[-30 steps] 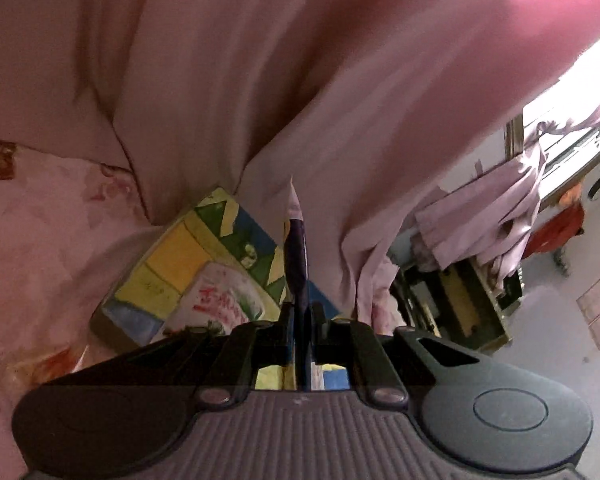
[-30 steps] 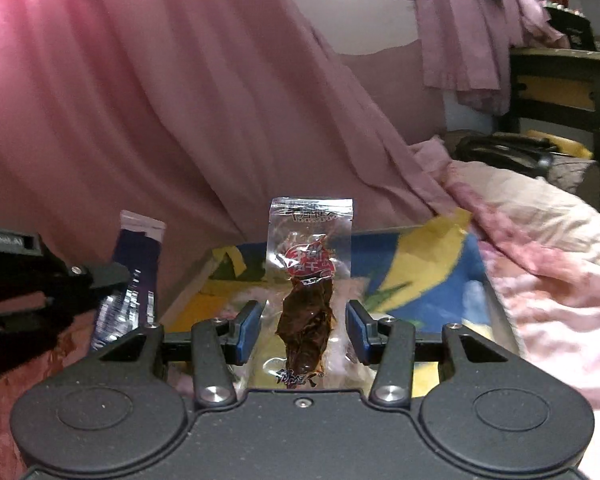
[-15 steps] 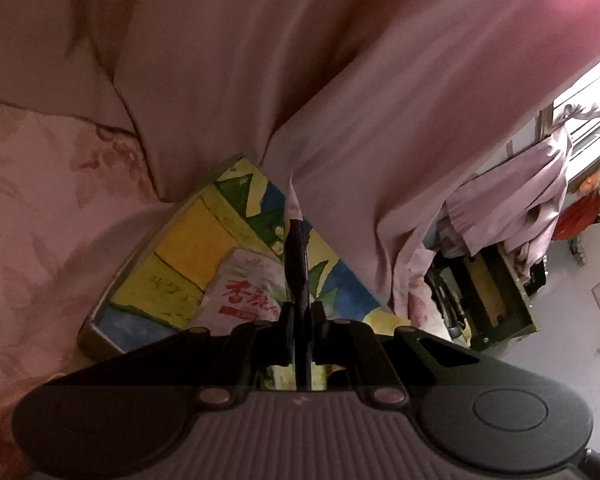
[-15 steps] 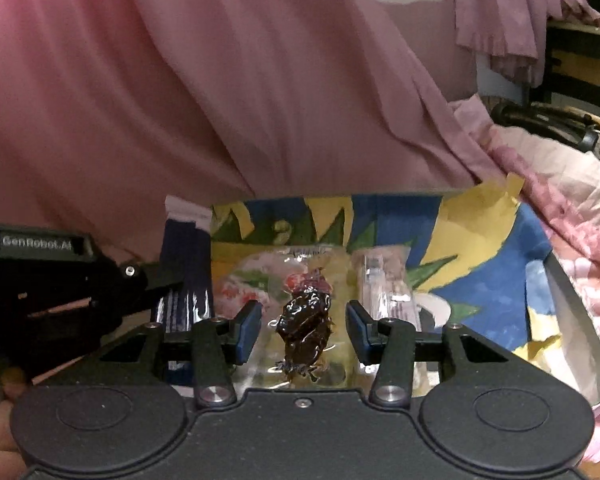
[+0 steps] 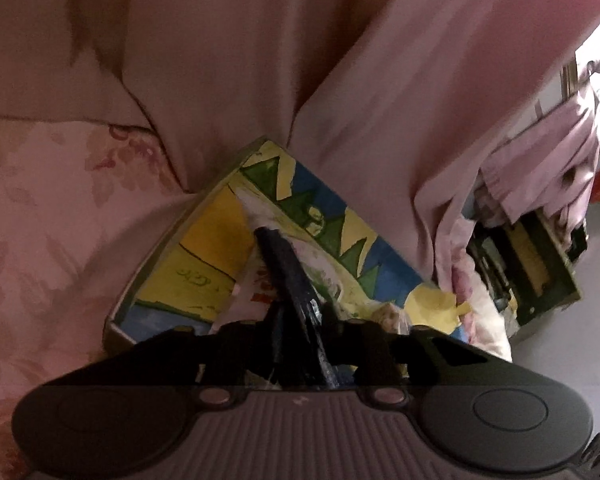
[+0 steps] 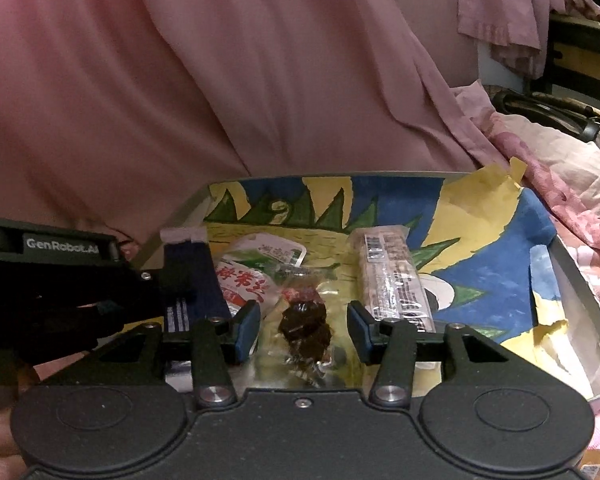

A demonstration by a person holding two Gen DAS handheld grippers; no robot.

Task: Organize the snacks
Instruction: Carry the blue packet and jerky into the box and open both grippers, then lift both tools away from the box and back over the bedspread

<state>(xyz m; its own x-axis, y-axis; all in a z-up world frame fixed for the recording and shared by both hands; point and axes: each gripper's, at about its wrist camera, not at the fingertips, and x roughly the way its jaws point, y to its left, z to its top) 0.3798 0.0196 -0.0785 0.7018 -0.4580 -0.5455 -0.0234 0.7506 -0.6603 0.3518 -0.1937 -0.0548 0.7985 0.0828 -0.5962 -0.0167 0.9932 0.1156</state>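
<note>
A shallow box (image 6: pixel 580 276) with a blue, yellow and green painted lining lies on the bed; it also shows in the left wrist view (image 5: pixel 152 276). In it lie a white and green snack pouch (image 6: pixel 256 264), a long clear bar pack (image 6: pixel 392 276) and a clear pack of dark dried fruit (image 6: pixel 304 328). My right gripper (image 6: pixel 303 330) is open, its jaws on either side of the dried fruit pack, which lies loose in the box. My left gripper (image 5: pixel 300 320) has spread its jaws around a dark blue sachet (image 5: pixel 288 276), which leans over into the box; the sachet also shows in the right wrist view (image 6: pixel 190 276).
Pink curtain fabric (image 6: pixel 220 80) hangs right behind the box. Floral bedding (image 5: pixel 40 220) surrounds it. A dark shelf unit (image 5: pixel 536 264) stands on the floor to the right, beyond the bed.
The right gripper came down into the box, opened wider and let the dried fruit pack drop flat. The left gripper came down over the box, its jaws parted, and the blue sachet tilted over.
</note>
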